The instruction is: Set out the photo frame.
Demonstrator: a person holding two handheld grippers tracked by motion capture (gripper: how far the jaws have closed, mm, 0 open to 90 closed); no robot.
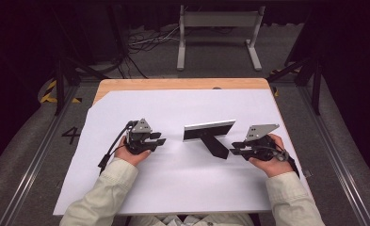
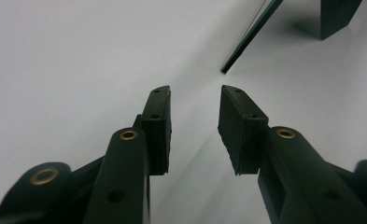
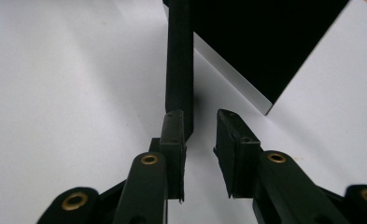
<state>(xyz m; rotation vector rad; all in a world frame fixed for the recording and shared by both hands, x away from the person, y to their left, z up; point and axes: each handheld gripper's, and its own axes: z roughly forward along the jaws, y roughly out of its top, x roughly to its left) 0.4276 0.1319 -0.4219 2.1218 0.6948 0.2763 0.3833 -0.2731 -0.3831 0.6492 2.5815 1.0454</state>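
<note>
A flat rectangular panel [image 1: 209,130], black with a pale rim, stands on edge mid-table, propped by a black support leg [image 1: 215,146] that runs toward me. My left gripper [image 1: 161,138] lies to its left, clear of it, jaws open on nothing; in the left gripper view [image 2: 195,100] the panel's thin edge [image 2: 246,39] shows ahead. My right gripper [image 1: 233,148] sits at the leg's near end. In the right gripper view [image 3: 200,119] the jaws stand open, and the leg [image 3: 179,56] rises just beyond the left pad, with the panel [image 3: 265,42] behind it.
A large white sheet [image 1: 173,188] covers the wooden table [image 1: 173,84]. Beyond the far edge, a grey metal stand [image 1: 218,21] and loose cables [image 1: 145,42] rest on the floor. Dark tripod legs flank the table's corners.
</note>
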